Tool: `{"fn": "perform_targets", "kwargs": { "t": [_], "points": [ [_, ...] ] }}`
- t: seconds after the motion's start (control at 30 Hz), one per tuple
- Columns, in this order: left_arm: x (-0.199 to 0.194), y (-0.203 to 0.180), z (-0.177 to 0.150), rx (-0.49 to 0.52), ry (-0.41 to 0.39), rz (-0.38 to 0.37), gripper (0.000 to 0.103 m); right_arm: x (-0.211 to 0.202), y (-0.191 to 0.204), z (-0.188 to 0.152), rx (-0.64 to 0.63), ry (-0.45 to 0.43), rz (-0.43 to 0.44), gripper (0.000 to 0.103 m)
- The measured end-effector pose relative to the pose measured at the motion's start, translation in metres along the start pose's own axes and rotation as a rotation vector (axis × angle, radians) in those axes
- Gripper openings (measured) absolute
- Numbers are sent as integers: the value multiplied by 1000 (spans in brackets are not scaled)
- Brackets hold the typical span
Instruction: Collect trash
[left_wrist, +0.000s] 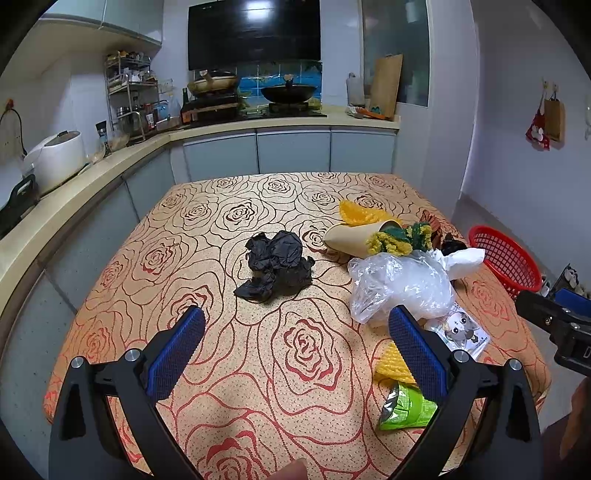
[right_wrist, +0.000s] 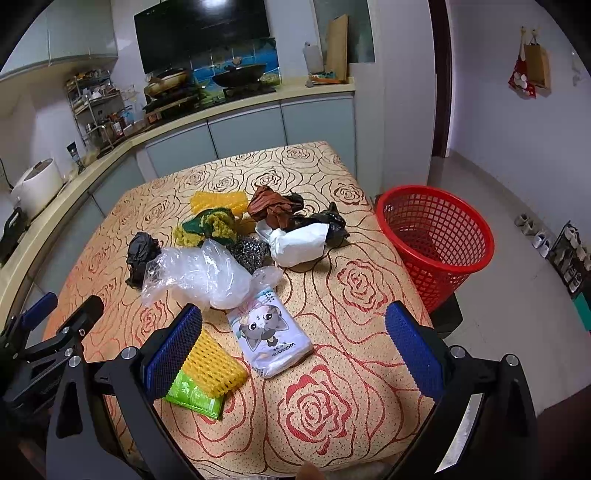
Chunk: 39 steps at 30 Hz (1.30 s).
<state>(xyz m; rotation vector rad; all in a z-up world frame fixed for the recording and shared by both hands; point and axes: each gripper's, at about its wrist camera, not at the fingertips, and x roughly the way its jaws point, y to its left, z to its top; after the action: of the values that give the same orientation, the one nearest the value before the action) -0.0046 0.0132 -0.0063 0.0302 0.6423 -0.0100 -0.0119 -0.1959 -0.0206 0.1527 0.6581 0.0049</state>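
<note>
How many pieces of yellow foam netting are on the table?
2: one yellow foam net near the table's front edge, atop the green packet; the other farther back, behind the scrubber pile. More may be hidden.

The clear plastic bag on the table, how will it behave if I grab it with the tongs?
The clear plastic bag looks thin and crumpled, so probably floppy and very light. Its glossy film may slip between the pads. It overlaps the tissue pack, which might shift when lifted.

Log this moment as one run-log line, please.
phase: pre-grasp | left hand-held gripper: open, empty | right hand-held gripper: open, over tissue pack | red basket: beside table, looks empty | trash on table: uncollected
</note>
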Motion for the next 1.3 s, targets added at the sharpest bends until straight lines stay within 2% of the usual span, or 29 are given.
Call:
{"fn": "perform_targets", "kwargs": {
  "t": [0.47,1.3],
  "points": [
    [-1,-1,-1,-3,2,1,96,-10,4,-1,-11,-45,-1,97],
    [-3,-3,-1,3,3,-4,96,-15,2,-3,-6,-51,-5,97]
  ]
}}
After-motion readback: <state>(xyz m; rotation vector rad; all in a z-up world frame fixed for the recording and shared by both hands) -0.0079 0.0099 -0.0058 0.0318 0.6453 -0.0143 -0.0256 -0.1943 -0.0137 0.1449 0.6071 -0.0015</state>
